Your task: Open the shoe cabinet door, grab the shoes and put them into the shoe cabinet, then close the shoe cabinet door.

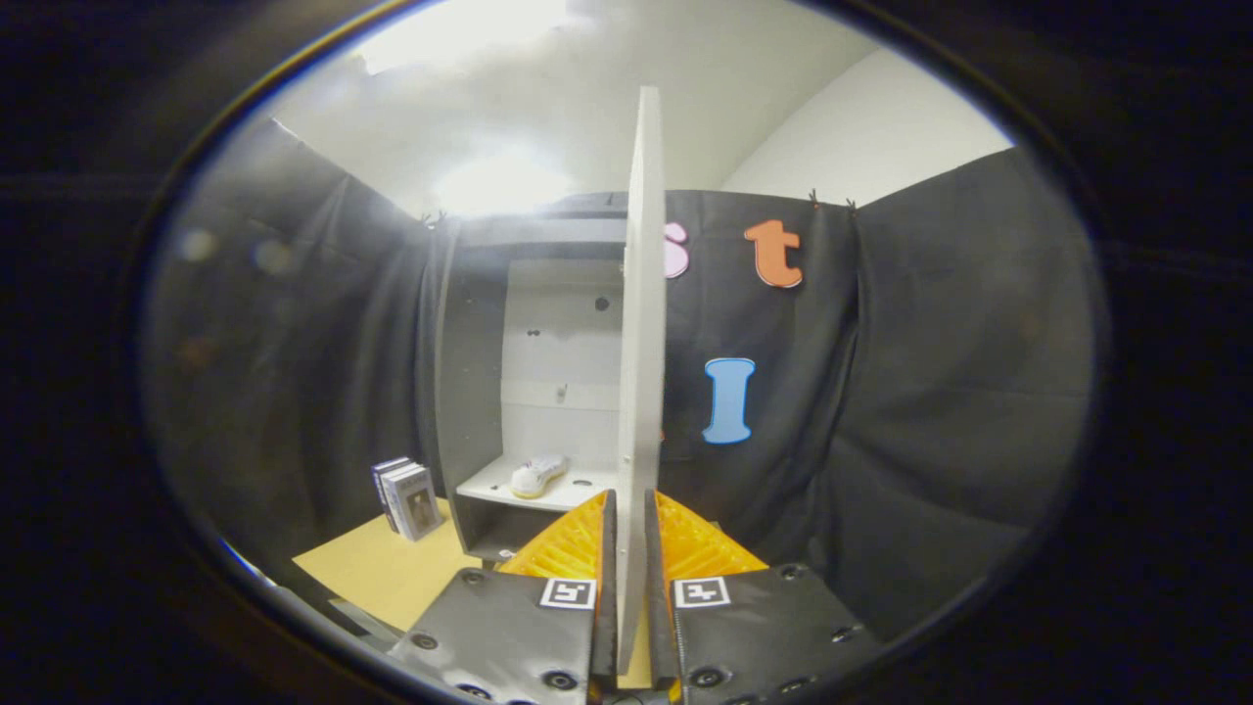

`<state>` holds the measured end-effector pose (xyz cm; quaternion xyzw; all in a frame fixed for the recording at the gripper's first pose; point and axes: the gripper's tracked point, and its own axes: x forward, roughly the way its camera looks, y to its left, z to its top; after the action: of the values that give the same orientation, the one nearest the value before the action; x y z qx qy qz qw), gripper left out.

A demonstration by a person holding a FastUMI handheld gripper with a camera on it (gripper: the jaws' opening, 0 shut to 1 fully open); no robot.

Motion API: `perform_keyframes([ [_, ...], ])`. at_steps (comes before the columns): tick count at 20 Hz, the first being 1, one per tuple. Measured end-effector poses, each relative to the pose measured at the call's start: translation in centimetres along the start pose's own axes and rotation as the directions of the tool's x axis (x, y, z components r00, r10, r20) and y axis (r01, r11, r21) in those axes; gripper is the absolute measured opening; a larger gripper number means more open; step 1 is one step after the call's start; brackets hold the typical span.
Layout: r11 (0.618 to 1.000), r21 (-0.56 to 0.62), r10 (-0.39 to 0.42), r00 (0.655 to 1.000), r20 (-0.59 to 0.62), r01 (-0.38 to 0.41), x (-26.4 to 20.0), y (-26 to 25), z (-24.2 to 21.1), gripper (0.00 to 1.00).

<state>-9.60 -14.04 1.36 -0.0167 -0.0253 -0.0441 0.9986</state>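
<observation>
The shoe cabinet (548, 352) stands beyond the fingers, grey outside and pale inside, with its door (641, 313) swung open edge-on toward me. My gripper (629, 509) is shut on the door's lower edge, one finger on each face of the panel. A light-coloured shoe (536, 475) with a yellowish sole lies on the cabinet's white shelf (578, 493), left of the door and ahead of the fingers.
A small stack of boxes or books (408, 497) stands upright on the tan table (392, 573) left of the cabinet. Black cloth walls enclose the cabinet on both sides. A dark lower compartment (504, 534) sits under the shelf.
</observation>
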Motion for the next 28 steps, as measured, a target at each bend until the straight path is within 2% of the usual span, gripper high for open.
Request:
perform_keyframes([
  [7, 0.998, 0.066, 0.005, 1.0, -0.026, -0.004, 3.9, 9.9, -4.2, 0.15],
  [12, 0.997, 0.077, 0.022, 1.0, -0.019, -0.021, 6.3, 14.7, -6.9, 0.15],
  [15, 0.996, 0.091, 0.028, 0.998, -0.056, -0.023, 6.5, 16.0, -9.4, 0.27],
  [19, 0.991, 0.129, 0.045, 0.988, -0.151, -0.026, 8.8, 17.3, -17.7, 0.44],
  [23, 0.99, 0.136, 0.066, 0.962, -0.264, -0.031, 10.1, 17.3, -27.0, 0.6],
  [25, 0.991, 0.131, 0.07, 0.945, -0.32, -0.029, 10.2, 17.3, -31.8, 0.64],
  [28, 0.993, 0.12, 0.06, 0.904, -0.422, -0.009, 9.9, 16.6, -39.1, 0.63],
])
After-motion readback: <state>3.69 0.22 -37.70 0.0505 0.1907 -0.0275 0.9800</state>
